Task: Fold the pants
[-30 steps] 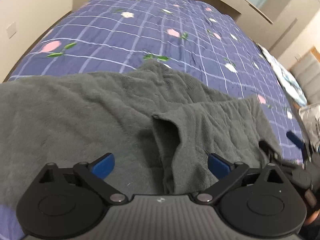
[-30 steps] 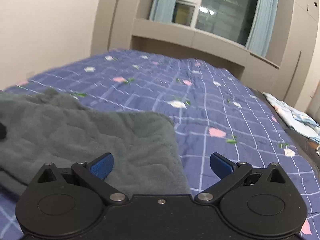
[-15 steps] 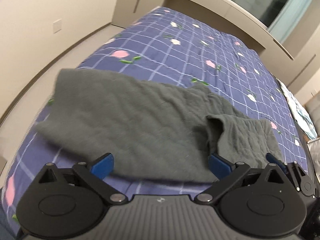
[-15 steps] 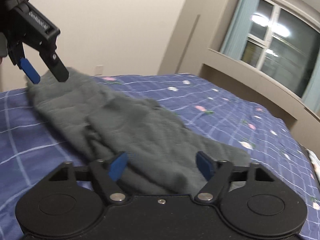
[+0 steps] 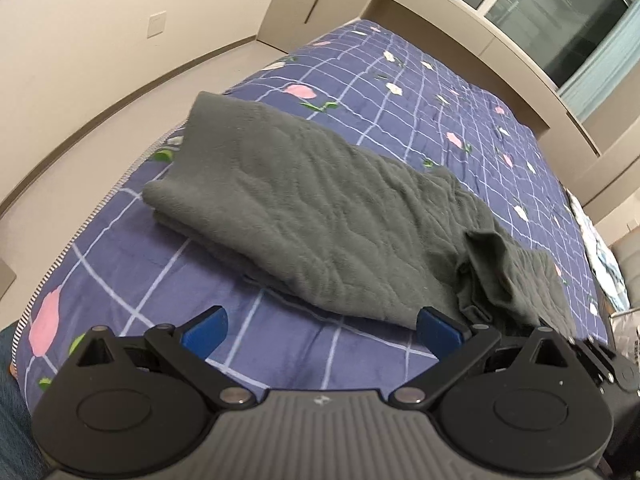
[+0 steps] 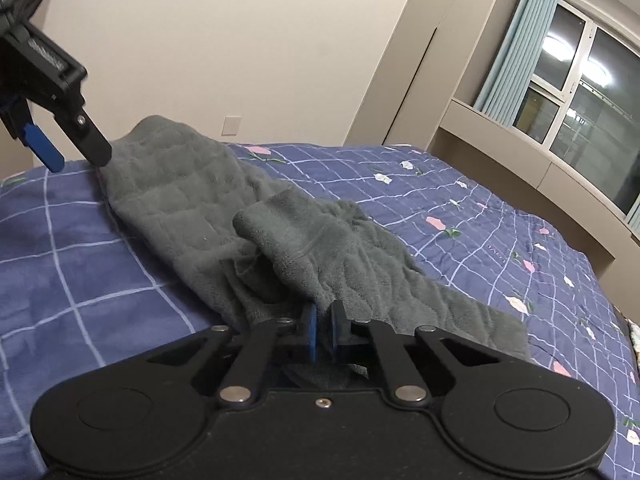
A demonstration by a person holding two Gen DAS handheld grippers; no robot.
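Observation:
Grey fleece pants [image 5: 320, 216] lie in a long, rumpled strip across the blue checked quilt [image 5: 440, 92], with one end folded over near the right. My left gripper [image 5: 320, 328] is open above bare quilt, just short of the pants' near edge, holding nothing. In the right wrist view the pants [image 6: 192, 200] run from the far left down to my right gripper [image 6: 322, 332]. Its blue pads are pressed together on the cloth's near edge. The left gripper [image 6: 76, 160] hangs open at the pants' far end, its black fingertip close to the cloth.
The bed's left edge [image 5: 92, 224] drops to the floor beside a beige wall [image 5: 120, 20]. A window with blue curtains [image 6: 580, 80] and a ledge sit behind the bed. A jeans-clad leg [image 5: 8, 380] shows at the lower left. Bare quilt [image 6: 480, 240] stretches right of the pants.
My left gripper drew back from over the pants to the bed's near edge, still open. My right gripper swung round toward the pants, and its jaws closed on the cloth's edge.

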